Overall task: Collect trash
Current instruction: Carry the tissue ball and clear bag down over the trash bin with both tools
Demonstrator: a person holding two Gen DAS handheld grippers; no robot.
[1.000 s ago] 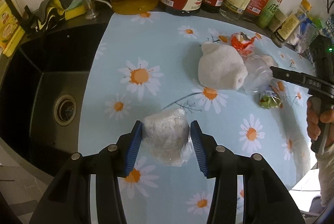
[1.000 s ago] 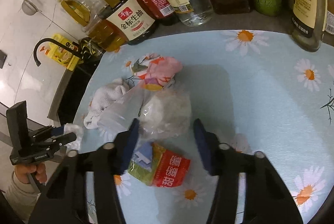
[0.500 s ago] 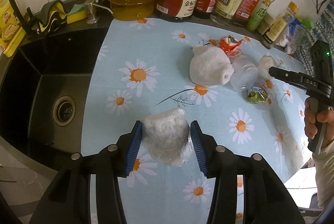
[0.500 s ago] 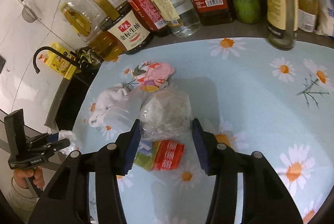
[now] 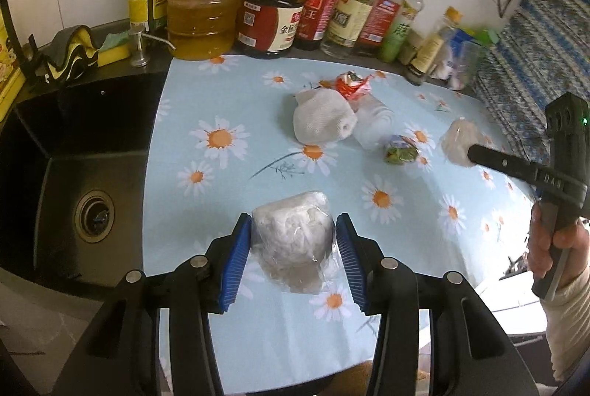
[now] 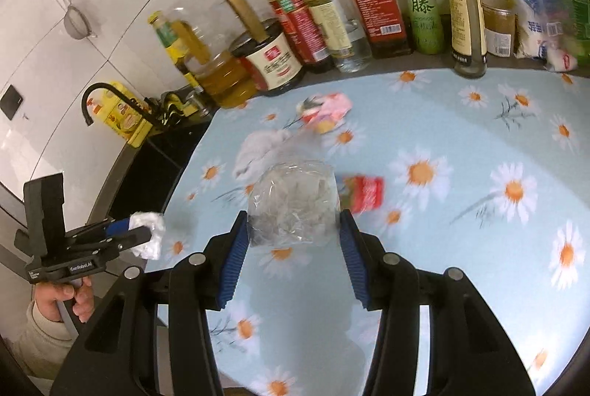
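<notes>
My left gripper (image 5: 293, 233) is shut on a crumpled white plastic wad (image 5: 291, 241), held above the daisy tablecloth (image 5: 228, 182); it also shows in the right wrist view (image 6: 149, 233). My right gripper (image 6: 293, 230) is shut on a clear crumpled plastic bag (image 6: 293, 202), lifted off the cloth; it shows in the left wrist view (image 5: 459, 141). On the cloth lie a white net-like cloth wad (image 5: 324, 117), a clear cup (image 5: 374, 126), a red-pink wrapper (image 5: 352, 84) and a green-red packet (image 5: 400, 154).
A row of oil and sauce bottles (image 5: 273, 16) stands along the back wall. A black sink (image 5: 73, 182) with drain lies to the left, with a sponge (image 5: 112, 51) and faucet (image 6: 99, 100) behind it. A salt bag (image 6: 536, 27) stands at the back right.
Both grippers have pulled back and up from the cloth with their trash. The right gripper's clear bag has lifted away from the green-red packet, which stays on the cloth.
</notes>
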